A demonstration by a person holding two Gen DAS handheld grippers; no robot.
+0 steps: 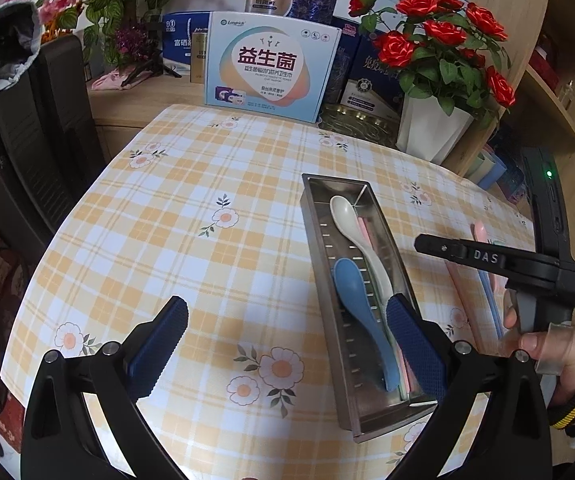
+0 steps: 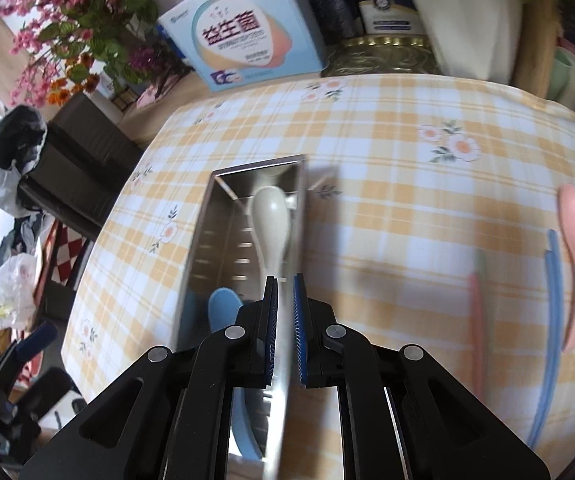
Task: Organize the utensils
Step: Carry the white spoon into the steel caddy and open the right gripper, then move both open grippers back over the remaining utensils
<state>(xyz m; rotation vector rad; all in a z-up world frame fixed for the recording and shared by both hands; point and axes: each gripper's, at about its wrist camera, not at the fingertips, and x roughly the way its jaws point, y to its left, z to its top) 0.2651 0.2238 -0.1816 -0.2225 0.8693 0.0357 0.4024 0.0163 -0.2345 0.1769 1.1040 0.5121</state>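
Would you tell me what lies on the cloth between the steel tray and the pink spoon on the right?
In the right wrist view, a pink chopstick and blue chopsticks lie between the tray and pink spoon.

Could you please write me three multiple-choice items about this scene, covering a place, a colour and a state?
1. Where is the white spoon? A in a bowl; B in the metal tray; C in a gripper.
2. What colour is the spoon beside it? A blue; B red; C black.
3. The left gripper is: A shut on a spoon; B shut empty; C open.
Answers: B, it lies inside the tray's walls; A, a blue spoon lies alongside; C, its fingers stand wide apart.
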